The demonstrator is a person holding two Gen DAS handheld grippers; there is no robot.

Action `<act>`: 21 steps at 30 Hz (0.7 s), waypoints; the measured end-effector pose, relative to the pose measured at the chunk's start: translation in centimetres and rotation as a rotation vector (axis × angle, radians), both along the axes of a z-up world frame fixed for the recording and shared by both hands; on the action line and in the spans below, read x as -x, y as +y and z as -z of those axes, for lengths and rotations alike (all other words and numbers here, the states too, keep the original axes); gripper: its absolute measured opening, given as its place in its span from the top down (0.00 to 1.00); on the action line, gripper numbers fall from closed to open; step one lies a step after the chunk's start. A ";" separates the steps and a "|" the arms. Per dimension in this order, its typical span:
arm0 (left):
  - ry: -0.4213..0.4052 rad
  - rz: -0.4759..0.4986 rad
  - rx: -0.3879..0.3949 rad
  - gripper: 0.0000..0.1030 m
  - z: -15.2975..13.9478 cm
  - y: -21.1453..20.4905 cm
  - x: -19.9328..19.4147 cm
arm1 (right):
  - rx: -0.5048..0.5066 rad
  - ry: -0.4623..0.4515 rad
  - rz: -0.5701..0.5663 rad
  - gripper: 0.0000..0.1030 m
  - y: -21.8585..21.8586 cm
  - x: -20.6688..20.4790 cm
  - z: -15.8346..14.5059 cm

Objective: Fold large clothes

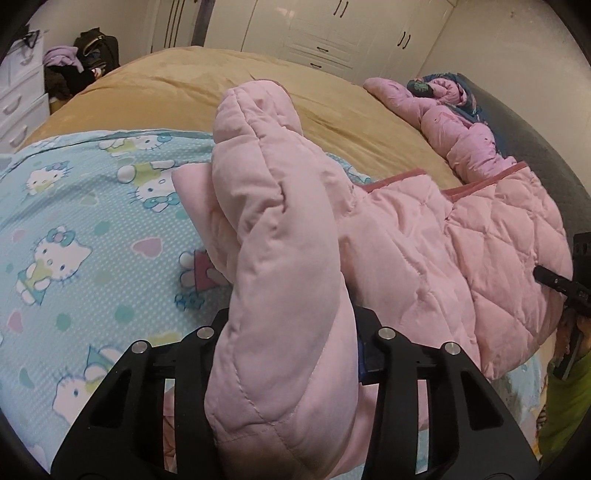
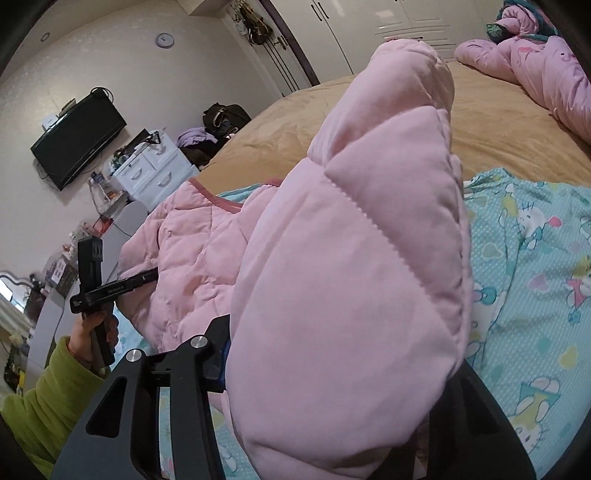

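Observation:
A pink quilted jacket (image 1: 461, 258) lies on the blue Hello Kitty sheet (image 1: 92, 229) on the bed. My left gripper (image 1: 291, 354) is shut on one pink sleeve (image 1: 266, 206), which hangs over the jaws and rises in front of the camera. My right gripper (image 2: 332, 369) is shut on the other padded sleeve (image 2: 369, 240), which fills the middle of the right wrist view. The jacket body (image 2: 184, 251) lies to its left. The other hand-held gripper (image 2: 99, 288) shows at the left in the right wrist view, and at the right edge in the left wrist view (image 1: 561, 284).
A tan blanket (image 1: 221, 85) covers the far bed. A second pink garment (image 1: 454, 125) lies bunched at the far right. White drawers (image 2: 155, 170), a wall TV (image 2: 77, 136) and wardrobes (image 1: 321, 33) stand around the bed.

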State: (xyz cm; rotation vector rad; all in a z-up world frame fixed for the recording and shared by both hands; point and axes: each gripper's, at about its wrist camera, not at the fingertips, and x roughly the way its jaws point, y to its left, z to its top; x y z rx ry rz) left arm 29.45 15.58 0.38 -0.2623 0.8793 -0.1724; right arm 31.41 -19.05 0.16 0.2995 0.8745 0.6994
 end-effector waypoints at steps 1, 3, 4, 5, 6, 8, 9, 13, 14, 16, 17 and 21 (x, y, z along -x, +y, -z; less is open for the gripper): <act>-0.003 -0.001 -0.002 0.66 -0.2 0.0 0.5 | -0.005 0.003 -0.007 0.56 0.0 0.3 0.1; -0.013 -0.005 -0.008 0.66 -0.7 0.1 1.7 | -0.020 0.014 -0.018 0.56 -0.4 0.9 0.3; -0.014 -0.006 -0.010 0.66 -0.9 0.1 2.2 | -0.026 0.017 -0.021 0.56 -0.5 1.1 0.4; -0.014 -0.007 -0.011 0.66 -1.0 0.2 2.6 | -0.032 0.021 -0.024 0.56 -0.5 1.4 0.5; -0.018 -0.011 -0.007 0.66 -1.2 0.3 3.3 | -0.036 0.023 -0.031 0.56 -0.5 1.6 0.6; -0.021 -0.012 -0.006 0.66 -1.4 0.3 4.1 | -0.051 0.031 -0.033 0.56 -0.6 2.0 0.7; -0.024 -0.016 -0.004 0.66 -1.4 0.4 4.6 | -0.056 0.033 -0.037 0.56 -0.7 2.1 0.8; -0.026 -0.022 0.003 0.66 -1.2 0.6 6.0 | -0.069 0.040 -0.044 0.56 -1.1 3.0 0.8; -0.028 -0.023 0.003 0.66 -1.2 0.6 6.3 | -0.077 0.048 -0.045 0.56 -1.3 3.1 0.9; -0.027 -0.026 0.007 0.66 -1.0 0.7 6.7 | -0.071 0.052 -0.035 0.56 -1.7 3.3 1.0; -0.027 -0.028 0.009 0.66 -0.9 0.8 7.0 | -0.079 0.061 -0.032 0.56 -1.9 3.3 1.2; -0.020 -0.043 0.006 0.66 -0.4 1.1 7.1 | -0.083 0.074 -0.013 0.56 -2.1 3.0 1.7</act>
